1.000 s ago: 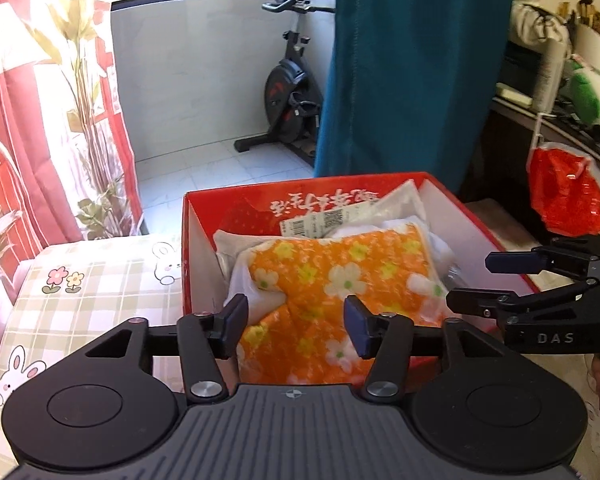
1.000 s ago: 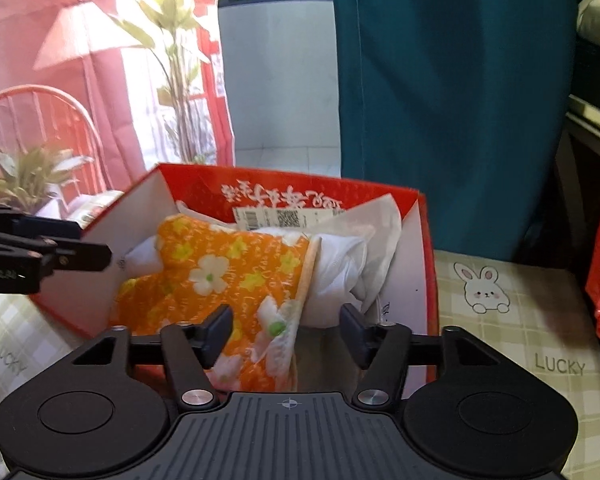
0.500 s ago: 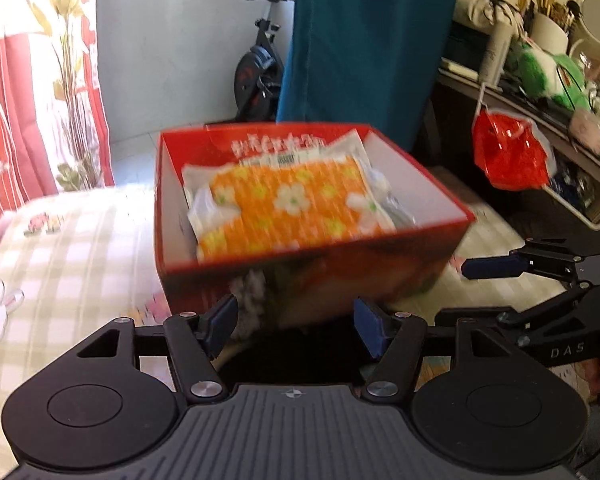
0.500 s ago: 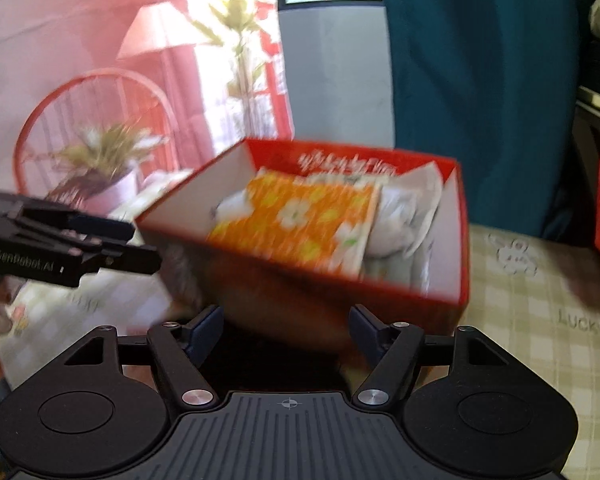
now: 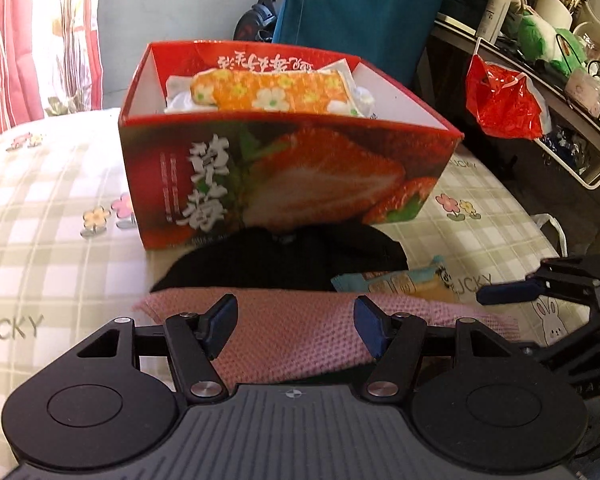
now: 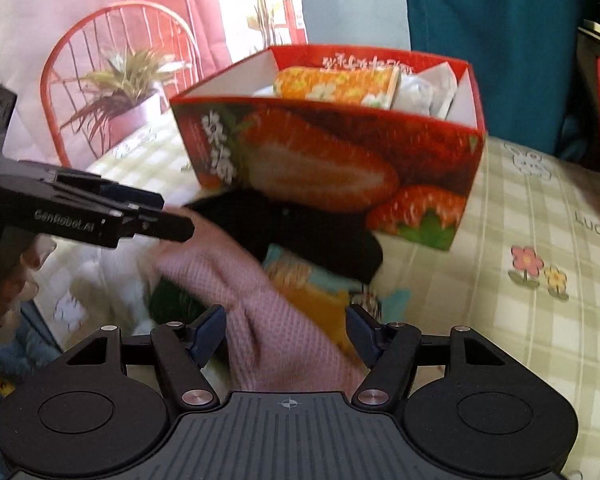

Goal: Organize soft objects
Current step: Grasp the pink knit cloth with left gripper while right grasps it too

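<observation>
While both grippers hover with jaws apart and empty, the pink cloth lies crosswise, nine-to-three, under the left gripper, nearer than the right gripper.

Each black claw has blue pads, silver screws and white lettering.

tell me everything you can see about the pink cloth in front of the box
The pink cloth is a soft waffle-knit fabric, loosely folded and rumpled, lying flat on the checked bedcover nearest both cameras. A black garment lies at its far edge, toward the strawberry box, and a colourful printed piece lies against its side. Both grippers' open jaws hover over it; no grip shows.
</observation>
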`<state>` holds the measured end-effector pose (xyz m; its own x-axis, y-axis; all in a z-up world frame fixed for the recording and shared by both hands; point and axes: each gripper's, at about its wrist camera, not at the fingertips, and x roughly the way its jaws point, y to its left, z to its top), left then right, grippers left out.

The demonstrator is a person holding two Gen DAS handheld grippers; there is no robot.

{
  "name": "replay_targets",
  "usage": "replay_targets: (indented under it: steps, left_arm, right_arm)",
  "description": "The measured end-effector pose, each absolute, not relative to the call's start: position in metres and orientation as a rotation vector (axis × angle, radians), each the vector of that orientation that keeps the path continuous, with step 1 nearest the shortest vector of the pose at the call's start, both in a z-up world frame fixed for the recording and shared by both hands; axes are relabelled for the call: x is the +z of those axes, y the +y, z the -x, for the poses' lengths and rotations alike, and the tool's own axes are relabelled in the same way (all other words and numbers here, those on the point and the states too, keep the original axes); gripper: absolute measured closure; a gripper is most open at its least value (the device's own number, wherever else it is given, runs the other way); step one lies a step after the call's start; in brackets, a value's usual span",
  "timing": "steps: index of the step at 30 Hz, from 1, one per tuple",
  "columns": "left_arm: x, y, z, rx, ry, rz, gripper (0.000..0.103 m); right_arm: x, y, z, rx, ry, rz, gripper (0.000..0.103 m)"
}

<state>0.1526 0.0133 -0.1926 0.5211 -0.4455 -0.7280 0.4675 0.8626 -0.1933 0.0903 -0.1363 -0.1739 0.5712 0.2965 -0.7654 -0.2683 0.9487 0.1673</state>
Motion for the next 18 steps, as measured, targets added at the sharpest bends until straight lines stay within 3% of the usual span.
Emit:
replay_targets:
  steps: [8, 14, 18]
  left_arm:
    - [-0.204, 0.012, -0.150, -0.536, 0.879, 0.002, 0.037]
    - [-0.200, 0.015, -0.147, -0.546, 0.860, 0.007, 0.037]
    - [-0.199, 0.012, -0.147, -0.558, 0.851, -0.002, 0.037]
  right_arm:
    - [-0.184, -0.145, -0.068, 0.302, 0.967, -0.010, 0.042]
    - [-0.175, -0.147, -0.076, 0.319, 0.924, 0.002, 0.082]
    - [-0.163, -0.144, -0.090, 0.338, 0.874, 0.034, 0.089]
